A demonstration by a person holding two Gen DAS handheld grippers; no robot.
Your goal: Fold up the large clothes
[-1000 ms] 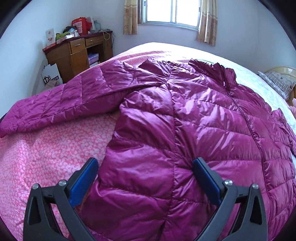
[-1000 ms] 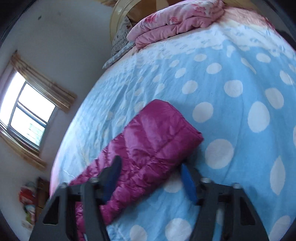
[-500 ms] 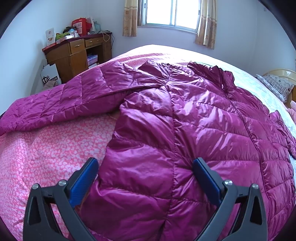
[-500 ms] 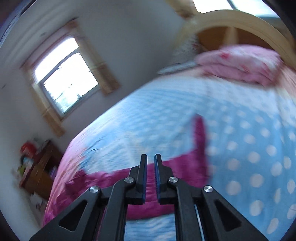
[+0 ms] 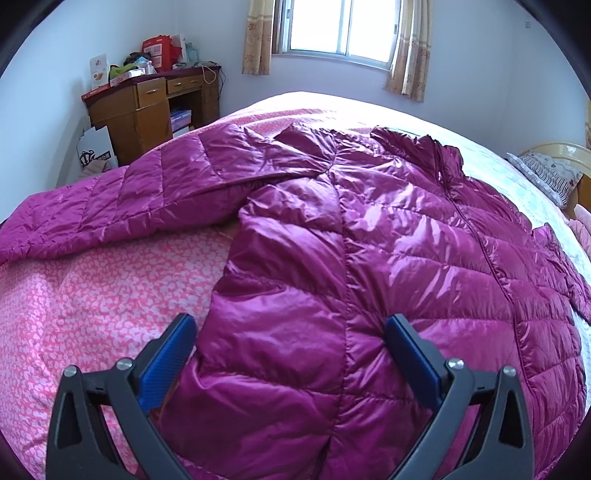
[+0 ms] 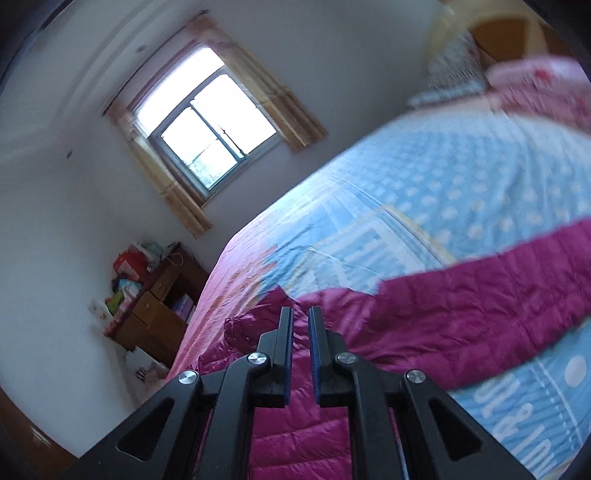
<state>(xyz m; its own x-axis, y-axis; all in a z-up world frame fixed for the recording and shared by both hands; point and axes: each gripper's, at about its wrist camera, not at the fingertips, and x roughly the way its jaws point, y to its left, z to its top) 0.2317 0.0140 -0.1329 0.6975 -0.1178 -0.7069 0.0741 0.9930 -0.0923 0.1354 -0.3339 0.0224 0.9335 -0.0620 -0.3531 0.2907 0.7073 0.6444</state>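
Note:
A shiny magenta quilted down jacket (image 5: 388, 258) lies spread front-up on the bed, one sleeve (image 5: 110, 206) stretched to the left. My left gripper (image 5: 291, 332) is open, its blue pads either side of the jacket's lower hem. In the right wrist view the jacket's other sleeve (image 6: 480, 306) stretches right over the blue dotted bedspread (image 6: 443, 184). My right gripper (image 6: 300, 317) is shut with a thin gap between the pads, above the jacket near its collar; nothing shows between the pads.
The pink patterned bedspread (image 5: 85, 306) covers the near left of the bed. A wooden desk (image 5: 147, 107) piled with items stands by the left wall. A window (image 5: 336, 29) is at the back. Pillows (image 5: 546, 173) and a folded pink quilt (image 6: 543, 88) lie at the headboard.
My right gripper shut and swung from the sleeve end on the blue spread towards the jacket's collar area. The left gripper stayed open over the hem and barely moved.

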